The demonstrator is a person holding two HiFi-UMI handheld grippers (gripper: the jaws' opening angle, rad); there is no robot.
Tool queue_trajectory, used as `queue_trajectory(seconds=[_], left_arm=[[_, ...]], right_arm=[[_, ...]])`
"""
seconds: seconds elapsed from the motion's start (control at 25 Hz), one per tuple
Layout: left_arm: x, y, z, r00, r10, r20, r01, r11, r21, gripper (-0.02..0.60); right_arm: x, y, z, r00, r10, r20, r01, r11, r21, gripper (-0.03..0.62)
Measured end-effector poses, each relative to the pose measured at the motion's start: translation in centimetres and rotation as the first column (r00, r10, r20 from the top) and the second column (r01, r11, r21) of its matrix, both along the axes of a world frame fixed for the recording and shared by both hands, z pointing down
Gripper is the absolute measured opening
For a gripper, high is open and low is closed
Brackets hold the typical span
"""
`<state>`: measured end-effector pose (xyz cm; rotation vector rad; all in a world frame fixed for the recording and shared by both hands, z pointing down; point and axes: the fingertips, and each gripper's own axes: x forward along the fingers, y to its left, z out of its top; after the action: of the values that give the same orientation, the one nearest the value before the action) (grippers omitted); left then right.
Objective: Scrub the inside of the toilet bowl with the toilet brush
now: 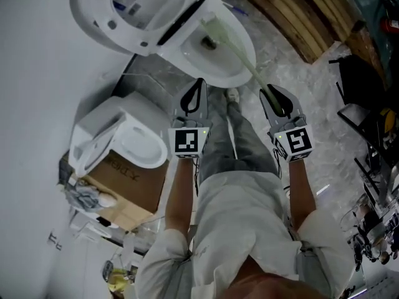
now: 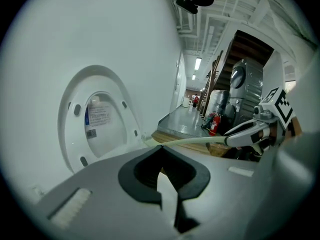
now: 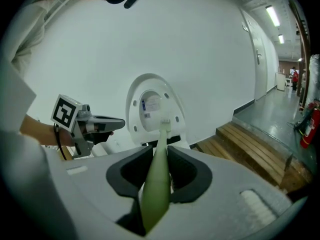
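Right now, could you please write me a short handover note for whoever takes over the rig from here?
The left gripper is shut and empty, held by the front of the toilet bowl.
The right gripper is shut on the toilet brush handle.
The brush head is down inside the bowl near the drain; the seat and lid are up.
Done: brush in hand and in the bowl. How much has been scrubbed cannot be told.
Left: scrub round the inside of the bowl.

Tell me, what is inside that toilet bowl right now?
The pale green toilet brush, held by the right gripper, reaches into the toilet bowl beside a dark patch at its bottom. The brush hides some wall; water cannot be made out.
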<state>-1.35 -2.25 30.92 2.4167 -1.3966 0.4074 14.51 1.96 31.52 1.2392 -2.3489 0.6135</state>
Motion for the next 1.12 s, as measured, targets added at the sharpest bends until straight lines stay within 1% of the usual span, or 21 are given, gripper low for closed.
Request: queue_trajectory(seconds=[0.08,0.24,0.48,0.84,1.12], left_arm=[[0.0,-0.6,1.7,1.000,0.007,-0.004,-0.007,1.000,-0.016,0.017],[-0.1,-1.0,6.0,1.000,0.023,0.009,-0.023,0.997,-0.078,0.017],[-1.0,-0.7,12.0,0.998,0.056,-0.006,-0.056,0.985,-0.161,0.017],[-1.5,-0.7,19.0,0.997,0.075,-0.008,-0.075,0.967,-0.244,0.017],[-2.1,-0.6,22.9,0.996,0.089,-0.004,-0.087,0.954,-0.288,0.017]], right_arm=[[-0.4,0.0,2.2,1.000,-0.004,-0.008,0.003,0.999,-0.039,0.091],[-1.4,-0.3,6.6,1.000,-0.018,-0.017,0.016,0.993,-0.116,0.091],[-3.8,0.0,13.1,0.998,-0.028,-0.055,0.016,0.978,-0.210,0.091],[-5.0,0.8,22.2,0.994,-0.057,-0.097,0.020,0.938,-0.346,0.091],[-6.8,1.0,26.8,0.991,-0.085,-0.106,0.034,0.911,-0.411,0.091]])
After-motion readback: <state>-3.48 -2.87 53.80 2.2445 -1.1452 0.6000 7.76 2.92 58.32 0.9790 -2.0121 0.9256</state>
